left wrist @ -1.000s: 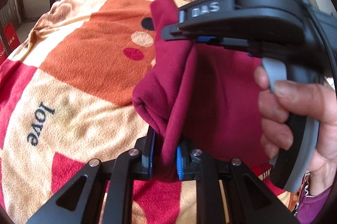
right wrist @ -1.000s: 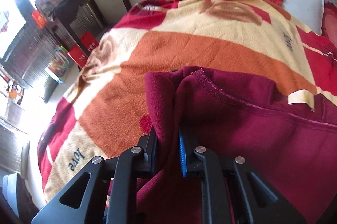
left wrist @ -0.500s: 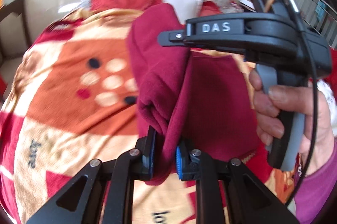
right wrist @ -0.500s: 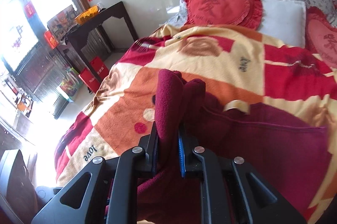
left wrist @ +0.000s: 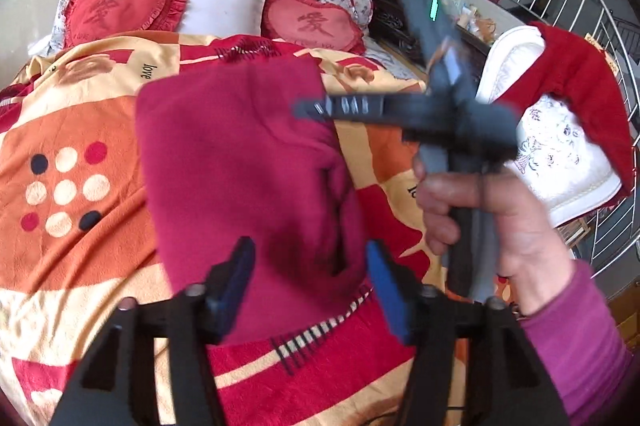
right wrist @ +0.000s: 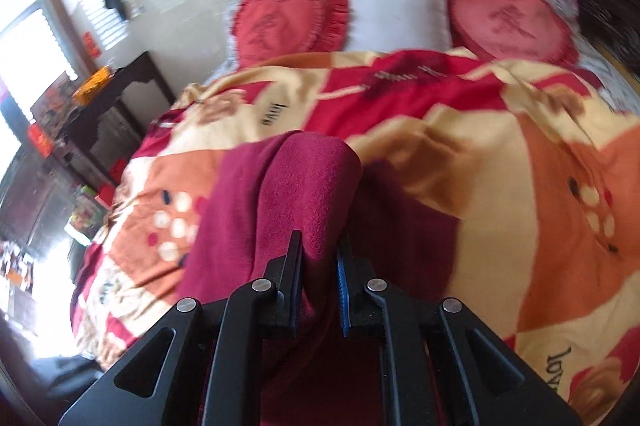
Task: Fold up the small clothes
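Note:
A dark red fleece garment (left wrist: 240,161) lies folded on the patterned blanket (left wrist: 72,129). My left gripper (left wrist: 308,266) is open, its blue-padded fingers spread either side of the garment's near edge, holding nothing. My right gripper (right wrist: 318,258) is shut on a fold of the garment (right wrist: 308,177), which bulges up between its fingers. In the left wrist view the right gripper (left wrist: 304,109) shows blurred at the garment's right side, held in a hand with a purple sleeve.
Two red heart cushions (left wrist: 116,5) and a white pillow (left wrist: 224,5) lie at the bed's head. A white chair with a red cloth (left wrist: 576,81) stands at the right, by metal railings. A dark side table (right wrist: 108,97) stands left of the bed.
My left gripper has opened and let go of the garment, which now lies flat on the blanket. My right gripper has stayed shut on it and swung toward the right.

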